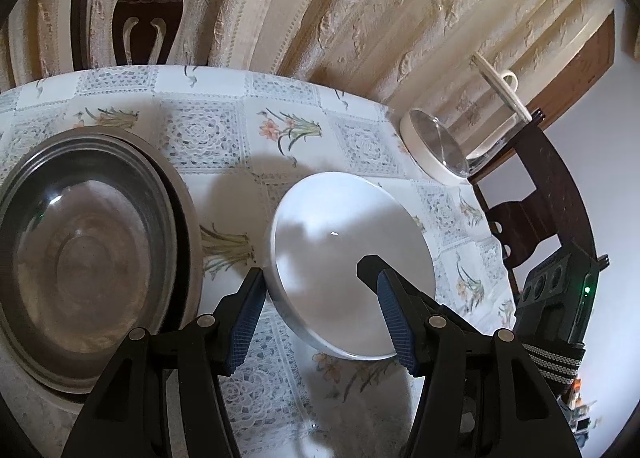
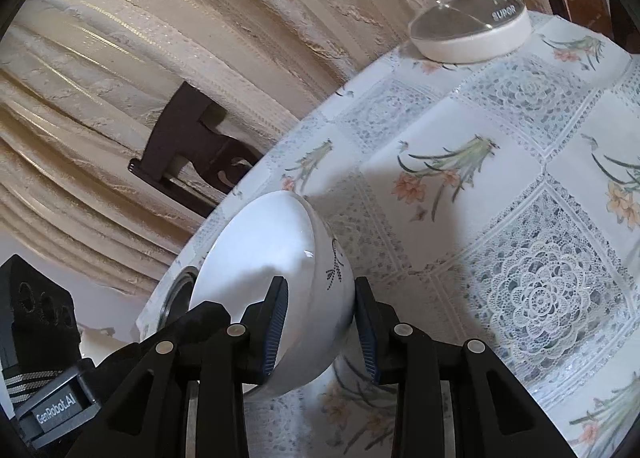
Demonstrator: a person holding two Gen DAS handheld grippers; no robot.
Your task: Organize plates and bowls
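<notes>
A white bowl [image 1: 344, 225] with a small dark sprig on its outer wall stands tilted on its side over the flowered tablecloth. My right gripper [image 2: 320, 282] is shut on the white bowl [image 2: 264, 242], one pad inside the wall and one outside. My left gripper [image 1: 310, 268] is open and straddles the bowl's rim: its left finger is just outside the rim, its right finger over the inside. To the left sits a stack [image 1: 88, 250]: a clear glass bowl in a dark grey dish on a pale plate. Its glass edge [image 2: 176, 290] peeks out behind the white bowl.
A glass jug on a cream base [image 1: 436, 149] [image 2: 472, 29] stands near the table's far edge. Dark wooden chairs [image 1: 528, 217] [image 1: 136, 17] ring the round table [image 2: 520, 217]. Beige curtains hang behind. Bare tablecloth lies between bowl and jug.
</notes>
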